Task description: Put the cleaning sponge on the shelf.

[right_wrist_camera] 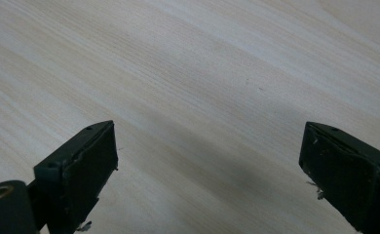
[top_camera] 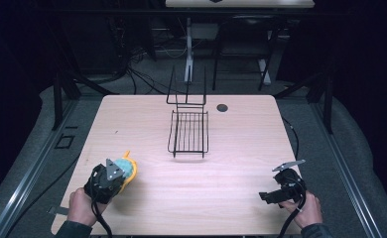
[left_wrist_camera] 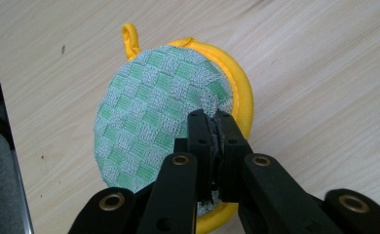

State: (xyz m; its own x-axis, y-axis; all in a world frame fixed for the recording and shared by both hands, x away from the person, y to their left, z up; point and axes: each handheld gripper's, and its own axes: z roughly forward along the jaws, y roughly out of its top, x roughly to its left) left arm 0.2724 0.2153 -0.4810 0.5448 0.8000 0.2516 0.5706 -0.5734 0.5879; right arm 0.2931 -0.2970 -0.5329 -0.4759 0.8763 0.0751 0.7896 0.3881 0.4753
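- The left gripper (left_wrist_camera: 211,127) is clamped on the near rim of the potholder (left_wrist_camera: 154,122), a thin pinch that suits lifting a floppy cloth.
- The potholder sits near the counter's (top_camera: 241,188) front left corner, its loop (left_wrist_camera: 129,36) pointing away from the gripper, most of the cloth beyond the jaws.
- The right gripper (right_wrist_camera: 207,165) rests by the front right corner, jaws wide apart over bare wood, likely waiting.
- The wire rack (top_camera: 189,133) stands toward the back edge, well apart, probably the destination.
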